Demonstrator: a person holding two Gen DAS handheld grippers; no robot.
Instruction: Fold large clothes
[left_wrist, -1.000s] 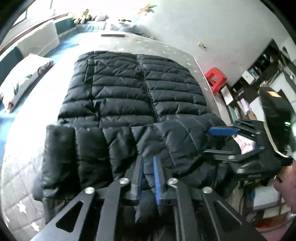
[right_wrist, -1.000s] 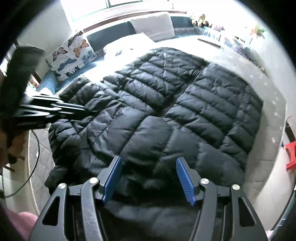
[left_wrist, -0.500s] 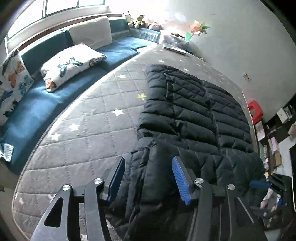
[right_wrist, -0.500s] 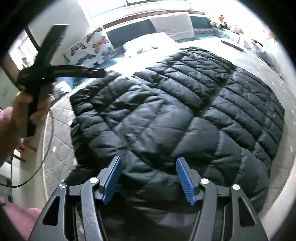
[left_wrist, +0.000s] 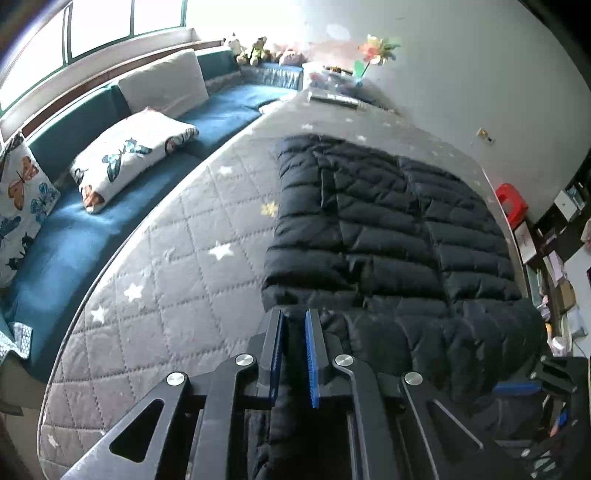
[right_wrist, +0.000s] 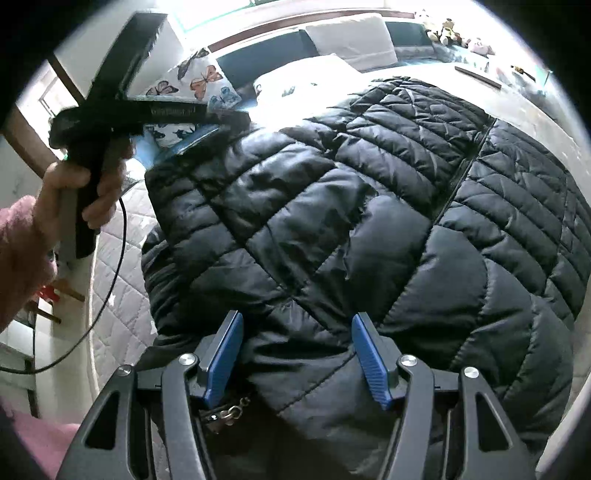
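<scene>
My left gripper (left_wrist: 294, 325) has just closed its jaws, wide apart half a second ago, and now pinches the near left edge of the black puffer jacket (left_wrist: 388, 236), which lies flat on the grey quilted bed (left_wrist: 177, 266). My right gripper (right_wrist: 297, 328) keeps its jaws apart astride the jacket's near fold, unchanged.

Harsh window (left_wrist: 110, 33) backlight, blown-out highlights, fisheye-bent dark edges, mild softness.
</scene>
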